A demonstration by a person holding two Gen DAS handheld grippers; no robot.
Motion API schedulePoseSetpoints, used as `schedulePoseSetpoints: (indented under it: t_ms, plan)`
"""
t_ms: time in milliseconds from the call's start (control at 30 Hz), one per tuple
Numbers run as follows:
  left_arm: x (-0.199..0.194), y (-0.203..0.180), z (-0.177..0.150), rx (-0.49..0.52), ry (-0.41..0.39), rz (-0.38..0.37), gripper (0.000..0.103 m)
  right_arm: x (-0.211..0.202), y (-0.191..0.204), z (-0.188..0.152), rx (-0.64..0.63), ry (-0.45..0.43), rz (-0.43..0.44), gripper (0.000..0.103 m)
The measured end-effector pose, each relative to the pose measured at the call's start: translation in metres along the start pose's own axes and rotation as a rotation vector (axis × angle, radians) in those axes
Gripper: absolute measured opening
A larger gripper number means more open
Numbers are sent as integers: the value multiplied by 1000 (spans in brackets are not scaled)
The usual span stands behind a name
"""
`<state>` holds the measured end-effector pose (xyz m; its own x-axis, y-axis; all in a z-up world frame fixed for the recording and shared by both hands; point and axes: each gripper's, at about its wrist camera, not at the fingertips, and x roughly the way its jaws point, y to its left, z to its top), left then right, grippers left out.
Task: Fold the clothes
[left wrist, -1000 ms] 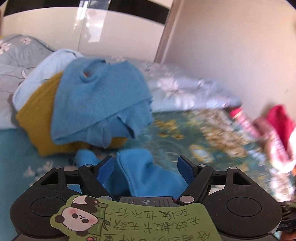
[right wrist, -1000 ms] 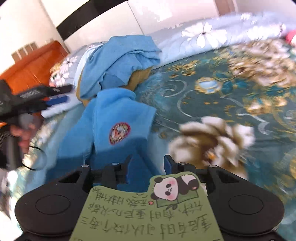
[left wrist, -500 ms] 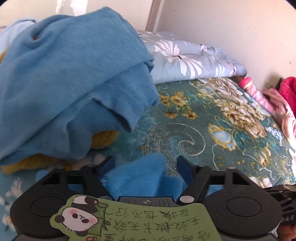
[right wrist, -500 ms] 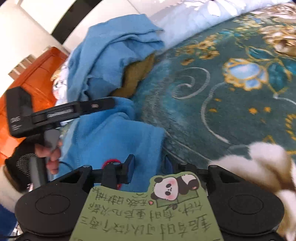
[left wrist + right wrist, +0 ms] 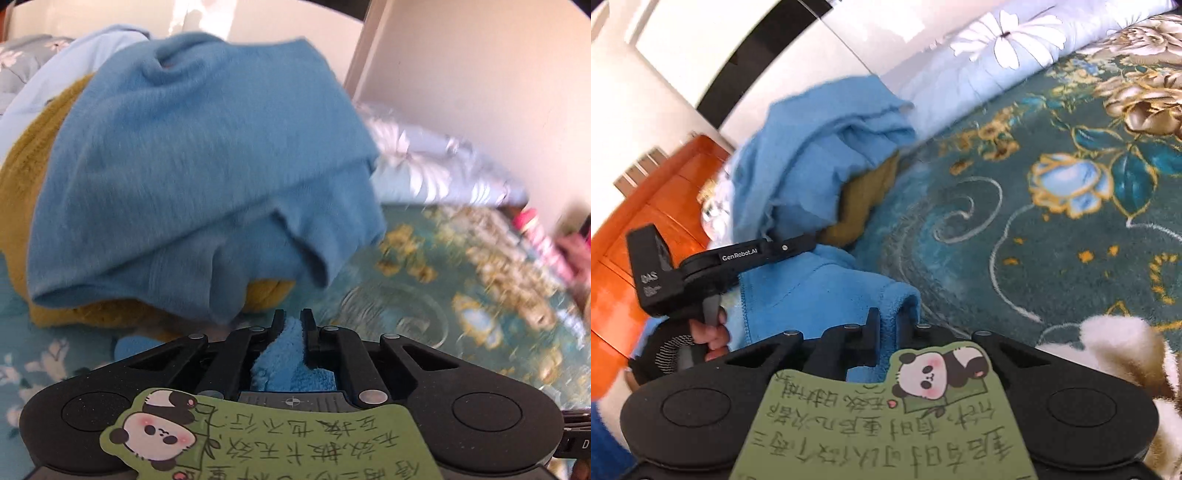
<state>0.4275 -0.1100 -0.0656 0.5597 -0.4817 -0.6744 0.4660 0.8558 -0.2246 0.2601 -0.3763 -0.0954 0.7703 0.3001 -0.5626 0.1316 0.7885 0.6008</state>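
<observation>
Fleece garment (image 5: 812,299), bright blue, lies on the floral bedspread (image 5: 1052,229) just before a heap of blue top (image 5: 192,155) over mustard knit (image 5: 33,162). Left gripper (image 5: 293,323) is clamped on one edge fold, and right gripper (image 5: 886,325) is pinched on another, presumably so both corners lift together for a fold. Half a second earlier the left fingers stood apart around the fleece; now they have closed on it.

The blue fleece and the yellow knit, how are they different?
The blue fleece garment is bright blue and fluffy; the mustard knit sweater is ribbed and dark yellow. Both grippers, left and right, pinch the fleece; the knit lies in the pile under a lighter blue top. Both lie on the floral bedspread.
</observation>
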Motion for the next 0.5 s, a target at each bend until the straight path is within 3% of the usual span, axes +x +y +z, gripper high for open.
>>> schedulePoseSetpoints:
  t_ms: [33,133,267,367,500]
  plan:
    - [-3,0,0,-12,-7,-4,13,2,0,0,-2,8,-11,8]
    - [-22,-7,4,11,-39,31,58,3,1,-1,-2,14,-34,14]
    - [-67,-27,2,113,-101,57,61,-21,10,-1,-34,-4,-49,18]
    - [-102,-49,-7,156,-131,59,75,-50,20,-6,-84,-21,-78,21]
    - [-157,-63,-30,172,-143,35,76,-94,30,-31,-141,-10,-83,30]
